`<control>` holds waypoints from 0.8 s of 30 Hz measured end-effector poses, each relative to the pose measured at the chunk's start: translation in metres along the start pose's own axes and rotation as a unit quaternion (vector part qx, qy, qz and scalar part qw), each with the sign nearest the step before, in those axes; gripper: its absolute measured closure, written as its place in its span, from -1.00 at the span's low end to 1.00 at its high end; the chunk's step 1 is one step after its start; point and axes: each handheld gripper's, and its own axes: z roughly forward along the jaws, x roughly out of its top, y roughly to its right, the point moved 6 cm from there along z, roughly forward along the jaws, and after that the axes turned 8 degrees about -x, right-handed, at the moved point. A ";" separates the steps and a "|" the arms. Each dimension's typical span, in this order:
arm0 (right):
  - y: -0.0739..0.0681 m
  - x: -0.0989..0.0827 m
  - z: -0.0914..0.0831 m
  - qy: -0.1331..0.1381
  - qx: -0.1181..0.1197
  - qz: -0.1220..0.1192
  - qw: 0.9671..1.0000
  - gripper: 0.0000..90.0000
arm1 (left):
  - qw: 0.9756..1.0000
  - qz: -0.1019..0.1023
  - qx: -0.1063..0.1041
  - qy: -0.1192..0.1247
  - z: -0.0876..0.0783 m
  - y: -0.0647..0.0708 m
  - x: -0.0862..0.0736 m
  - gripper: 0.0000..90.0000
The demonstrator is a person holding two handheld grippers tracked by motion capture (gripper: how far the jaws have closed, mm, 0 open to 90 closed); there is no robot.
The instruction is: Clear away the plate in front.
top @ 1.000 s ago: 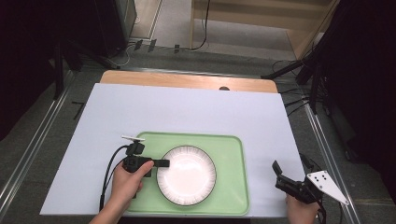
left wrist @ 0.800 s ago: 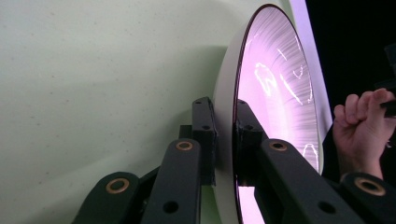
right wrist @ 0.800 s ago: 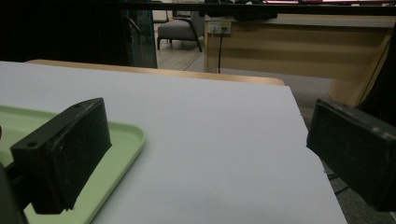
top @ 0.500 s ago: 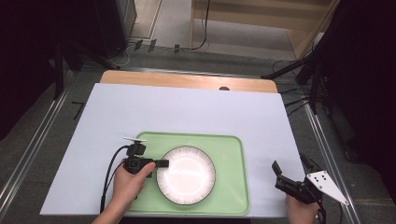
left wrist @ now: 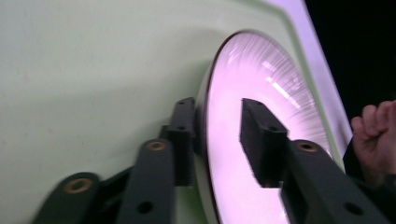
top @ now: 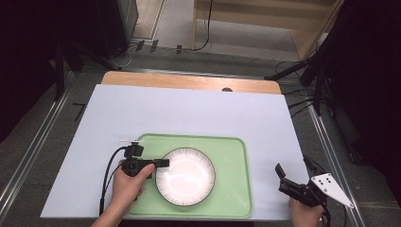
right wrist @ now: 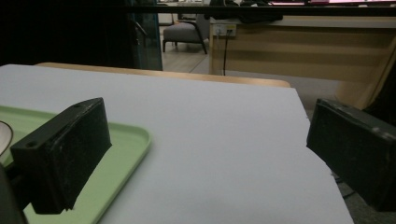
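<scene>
High view: left gripper (top: 163, 163) at the left rim of the white plate (top: 185, 176), which sits on the green tray (top: 231, 151) near the table's front edge; right gripper (top: 295, 175) idles open at the front right corner; left gripper view: jaws have just been opening, straddling the rim, pads not pressing; withdraw level so the ribbed, dark-rimmed plate stays put; right gripper view: jaws wide, nothing between.

Your wooden table (top: 189, 81) is covered w/ a white sheet (top: 189, 113); green tray (top: 234, 189) sits on it, near edge.
</scene>
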 end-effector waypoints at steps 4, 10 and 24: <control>-0.003 0.001 -0.002 0.009 0.015 0.001 1.000 -1.00 | 0.997 0.054 0.003 0.058 -0.013 -0.001 0.006 -0.01; -0.007 0.002 -0.003 0.017 0.037 -0.004 0.999 -1.00 | 0.989 0.106 0.034 0.097 -0.042 -0.006 0.009 -0.65; -0.013 0.003 -0.006 0.026 0.065 -0.034 0.997 -1.00 | 0.964 0.211 0.037 0.154 -0.085 -0.001 -0.003 -1.00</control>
